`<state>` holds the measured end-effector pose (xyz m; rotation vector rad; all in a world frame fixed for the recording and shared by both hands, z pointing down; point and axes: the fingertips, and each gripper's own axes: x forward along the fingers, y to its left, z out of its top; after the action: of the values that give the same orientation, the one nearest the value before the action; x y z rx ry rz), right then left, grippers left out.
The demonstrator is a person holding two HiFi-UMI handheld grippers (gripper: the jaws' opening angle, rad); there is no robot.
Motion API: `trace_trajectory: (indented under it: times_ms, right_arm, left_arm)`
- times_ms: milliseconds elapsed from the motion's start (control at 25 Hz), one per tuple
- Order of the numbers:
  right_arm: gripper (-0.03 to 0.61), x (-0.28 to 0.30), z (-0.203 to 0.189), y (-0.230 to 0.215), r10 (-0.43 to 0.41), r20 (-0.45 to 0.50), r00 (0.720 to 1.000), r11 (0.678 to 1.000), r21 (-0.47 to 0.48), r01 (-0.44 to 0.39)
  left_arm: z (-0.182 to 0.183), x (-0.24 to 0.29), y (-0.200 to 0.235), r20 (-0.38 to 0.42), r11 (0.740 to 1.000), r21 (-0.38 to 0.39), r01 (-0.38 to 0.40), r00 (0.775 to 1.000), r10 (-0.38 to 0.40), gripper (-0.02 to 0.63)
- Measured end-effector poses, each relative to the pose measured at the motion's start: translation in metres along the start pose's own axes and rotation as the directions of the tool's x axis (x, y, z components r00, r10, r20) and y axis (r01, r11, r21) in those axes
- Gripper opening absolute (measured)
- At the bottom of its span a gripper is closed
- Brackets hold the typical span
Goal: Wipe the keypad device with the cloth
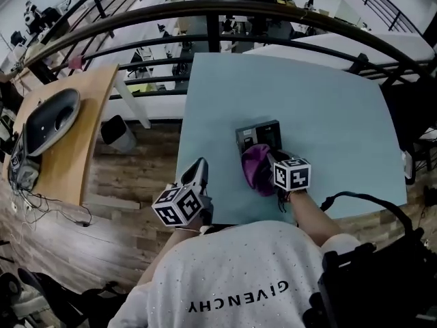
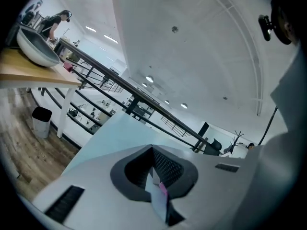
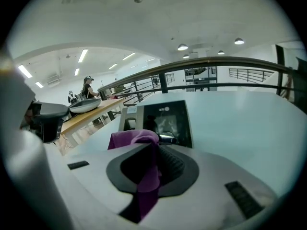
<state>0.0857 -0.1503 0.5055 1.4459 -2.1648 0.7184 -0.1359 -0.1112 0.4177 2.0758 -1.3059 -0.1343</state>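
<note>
Pale blue table, wooden desk, plank floor, curved black railing, ceiling lights.

one cloth, one keypad device

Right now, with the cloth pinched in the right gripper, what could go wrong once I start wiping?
Nothing steadies the keypad device: the left gripper, shut on a pale slip, sits apart near the table edge, so a stroke may slide the device. The cloth is bunched in the right gripper's narrow pinch; it could tug loose, or the hard gripper tips might scrape the device.
</note>
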Motion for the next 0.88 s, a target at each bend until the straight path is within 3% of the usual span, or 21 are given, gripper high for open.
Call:
trace_trajectory:
  times_ms: [160, 400, 720, 800, 880]
  right_arm:
    - [0.038, -0.006, 0.000, -0.029, -0.015, -0.003, 1.000, 1.000, 0.006, 0.015]
    - [0.038, -0.019, -0.005, -0.073, -0.044, 0.013, 0.999, 0.995, 0.089, 0.043]
    - [0.038, -0.019, -0.004, -0.086, -0.047, 0.018, 0.999, 0.993, 0.112, 0.045]
    - [0.038, -0.025, 0.006, -0.070, 0.009, 0.061, 0.998, 0.994, 0.107, -0.015]
    - [0.038, -0.029, 0.023, -0.034, 0.145, 0.131, 0.981, 0.984, 0.089, -0.158]
  left_arm:
    - [-0.016, 0.011, -0.011, -0.009, 0.999, -0.018, -0.032, 0.999, 0.031, 0.000]
    - [-0.034, 0.022, -0.032, -0.031, 0.999, -0.007, -0.045, 0.999, 0.045, 0.000]
    - [-0.046, 0.035, -0.040, -0.060, 0.999, -0.006, -0.045, 0.997, 0.044, 0.000]
    - [-0.046, 0.038, -0.041, -0.071, 0.999, 0.004, -0.039, 0.997, 0.039, 0.000]
    - [-0.045, 0.041, -0.041, -0.080, 0.999, 0.015, -0.031, 0.996, 0.032, 0.000]
